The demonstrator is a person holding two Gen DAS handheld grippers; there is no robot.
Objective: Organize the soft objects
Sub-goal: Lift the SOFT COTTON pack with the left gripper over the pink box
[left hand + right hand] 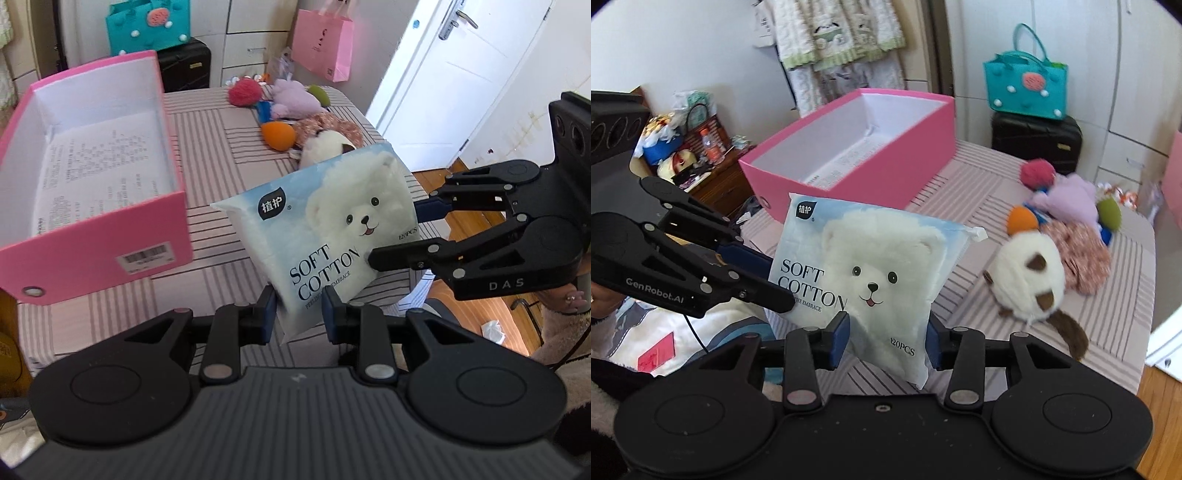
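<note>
A pale blue cotton pad pack (325,229) printed with a white bear hangs in the air above the striped table (214,147). My left gripper (301,314) is shut on its lower corner. My right gripper (393,232) has one finger in front of the pack's right edge and one behind it. In the right wrist view the pack (871,266) sits between the right gripper's (888,339) blue pads, which rest against it, while the left gripper (777,280) pinches its left side. An open pink box (155,229) (857,173) stands just beyond the pack, with only a printed sheet inside.
A heap of soft toys lies at the table's far end: a cream and brown plush (1027,280), a lilac plush (1067,195), and red, orange and green balls. A black suitcase (1038,144) bearing a teal bag (1027,81) stands behind. The table edge drops to wooden floor on the right.
</note>
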